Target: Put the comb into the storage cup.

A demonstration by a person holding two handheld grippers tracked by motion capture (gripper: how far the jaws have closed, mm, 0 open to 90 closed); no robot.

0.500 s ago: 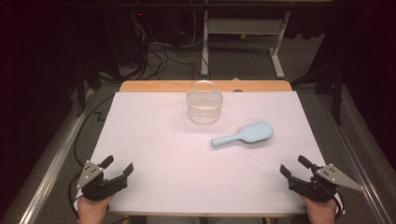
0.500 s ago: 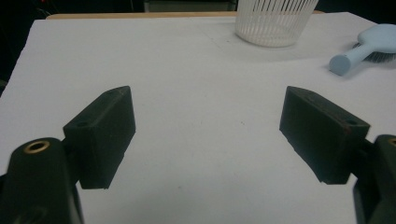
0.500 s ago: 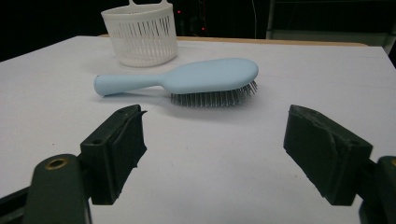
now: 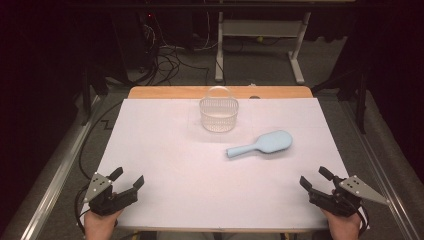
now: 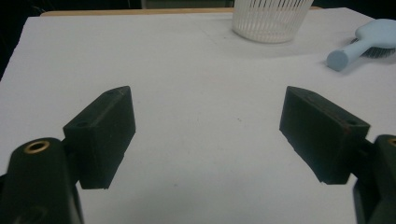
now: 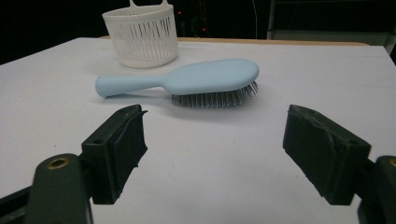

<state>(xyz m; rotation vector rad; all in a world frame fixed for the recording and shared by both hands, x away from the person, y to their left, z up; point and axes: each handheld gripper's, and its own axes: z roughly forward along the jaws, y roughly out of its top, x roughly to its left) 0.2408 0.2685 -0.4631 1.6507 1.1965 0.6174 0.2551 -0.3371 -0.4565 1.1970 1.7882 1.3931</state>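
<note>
While both claws gape, hairbrush (image 6: 205, 78) beyond right claw (image 6: 212, 154) — bristles down.

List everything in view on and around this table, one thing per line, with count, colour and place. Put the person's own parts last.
basket: 1, white slatted plastic with a hoop handle, far middle of the table, upright
hairbrush: 1, light blue, right of centre, bristles down, handle pointing toward the left side, apart from the basket
table cover: 1, white sheet, over nearly all of the tabletop
tabletop: 1, wood strip showing at the far edge
cables: several, dark, on the floor beyond the table
desk frame: 1, pale metal legs, on the floor behind the table
left tongs: 1, black, near left corner, jaws open
right tongs: 1, black, near right corner, jaws open
hands: 2, one behind each tongs at the near edge
</note>
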